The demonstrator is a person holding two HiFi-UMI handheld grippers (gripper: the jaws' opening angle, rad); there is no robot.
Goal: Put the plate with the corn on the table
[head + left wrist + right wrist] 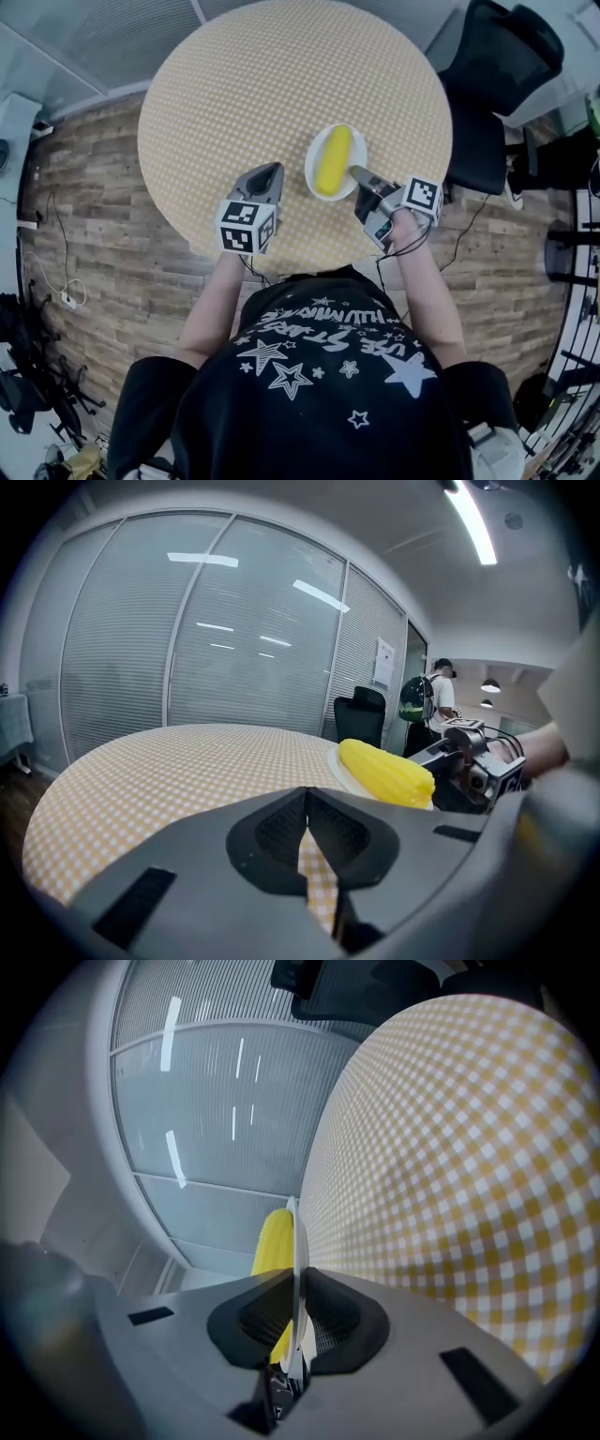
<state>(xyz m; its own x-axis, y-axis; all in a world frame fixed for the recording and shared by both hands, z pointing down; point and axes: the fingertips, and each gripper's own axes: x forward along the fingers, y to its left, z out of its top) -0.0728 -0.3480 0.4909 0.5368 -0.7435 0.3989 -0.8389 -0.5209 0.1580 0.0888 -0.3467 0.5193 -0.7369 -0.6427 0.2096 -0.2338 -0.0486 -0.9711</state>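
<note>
Bright, even indoor light. In the left gripper view a ceiling light strip (473,522) glares high and right of the jaws, and streaks of it reflect off the glass wall (216,630) beyond them. Both gripper views bulge and darken at the corners. Shadows on the tabletop (244,94) are faint.

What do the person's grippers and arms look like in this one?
The left gripper and right gripper are grey, with tapering jaws lined by black ribbed pads. Each carries a white cube with black square markers. Thin black cables loop round the right one. The person wears a black short-sleeved T-shirt printed with white stars.
</note>
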